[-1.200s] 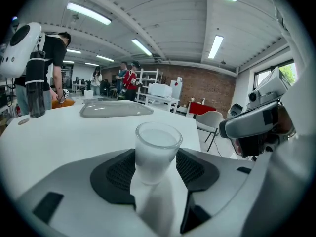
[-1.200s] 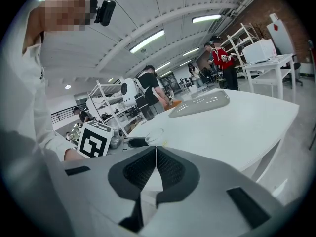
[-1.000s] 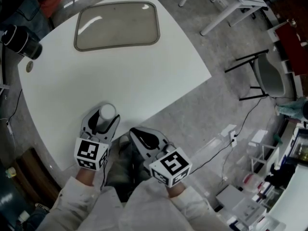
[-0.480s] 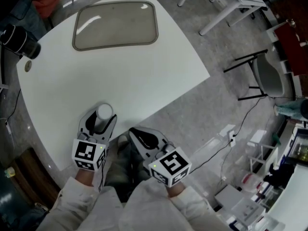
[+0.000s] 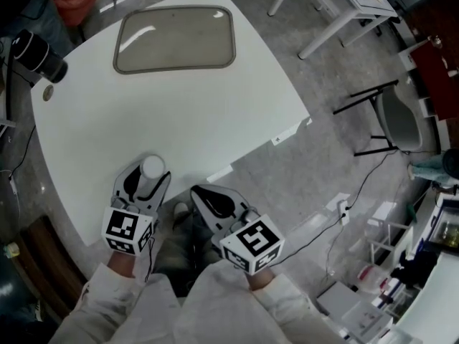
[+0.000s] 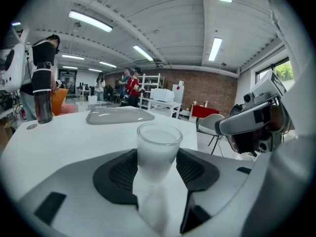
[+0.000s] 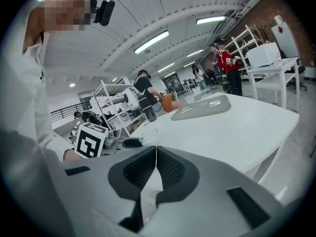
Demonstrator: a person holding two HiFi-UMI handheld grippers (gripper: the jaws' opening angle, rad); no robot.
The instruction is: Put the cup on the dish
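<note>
A frosted white cup [image 5: 152, 167] [image 6: 157, 154] stands upright between the jaws of my left gripper [image 5: 147, 174] [image 6: 157, 169], which is shut on it near the table's near edge. The dish, a greyish rounded tray [image 5: 175, 38] [image 6: 118, 115] [image 7: 203, 107], lies at the far side of the white table [image 5: 179, 120]. My right gripper [image 5: 204, 199] [image 7: 156, 149] is shut with nothing in it, just off the table's near edge, to the right of the left one.
A dark bottle [image 5: 39, 56] [image 6: 43, 100] and a small round disc [image 5: 47, 94] sit at the table's far left. Chairs [image 5: 401, 117], another table [image 5: 344, 6] and cables lie to the right on the floor. People stand in the background of the gripper views.
None of the grippers has visibly shifted; the cup stays in the left jaws. The head view has drifted slightly.
</note>
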